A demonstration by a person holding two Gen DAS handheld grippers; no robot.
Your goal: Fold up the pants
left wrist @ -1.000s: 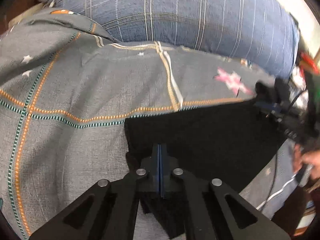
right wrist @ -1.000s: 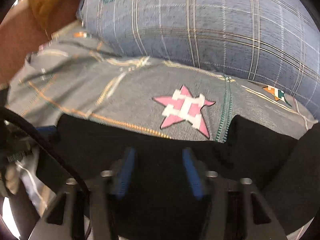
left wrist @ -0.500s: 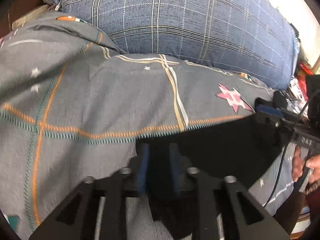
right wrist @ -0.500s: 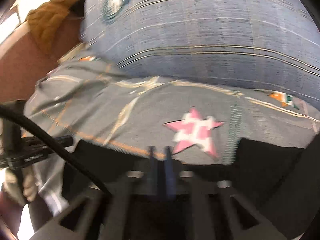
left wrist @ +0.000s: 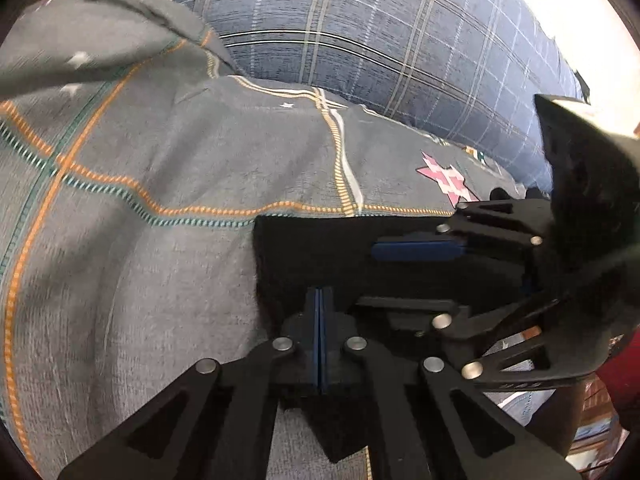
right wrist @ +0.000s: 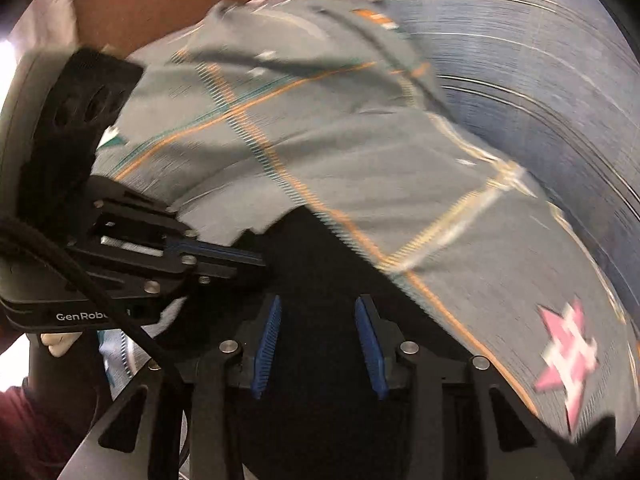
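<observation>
Low in the frame, the left claw (left wrist: pixel 320 344) is clamped on the black pants (left wrist: pixel 344 248); right claw (right wrist: pixel 318 344) gapes apart above them. Judging by that compact shape on the bed (left wrist: pixel 140 264), folding seems well along, not finished.

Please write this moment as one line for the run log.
task: fold pants | left gripper: shut on black pants | right gripper: open above pants | surface: grey bedspread

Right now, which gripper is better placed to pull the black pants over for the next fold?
Left. The left gripper is shut on the black pants at their corner edge, while the right gripper is open over them, holding nothing.
</observation>
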